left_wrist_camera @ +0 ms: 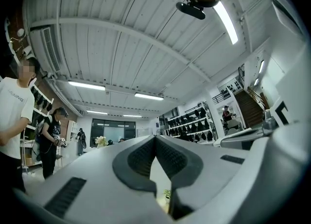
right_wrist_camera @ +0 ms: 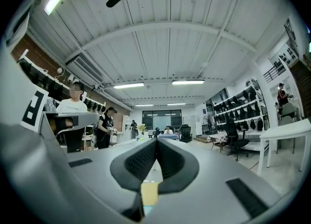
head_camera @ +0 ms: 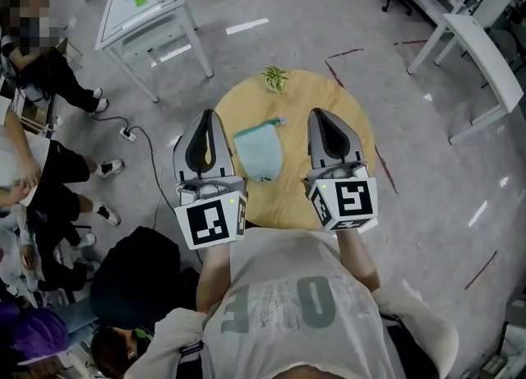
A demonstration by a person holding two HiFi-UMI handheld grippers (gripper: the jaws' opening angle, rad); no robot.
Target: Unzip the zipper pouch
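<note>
My left claw [head_camera: 209,116] and right claw [head_camera: 320,114] are both closed and empty, flanking the pouch [head_camera: 259,154] lying flat on the table [head_camera: 337,106]. It looks light and limp; I'd pinch fabric, then the far-edge pull [head_camera: 279,122].

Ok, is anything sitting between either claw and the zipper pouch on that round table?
Nothing visible. The zipper pouch lies in the open on the round table, between the left claw and right claw, both shut and empty. A small plant sits at the far edge, beyond the pouch.
</note>
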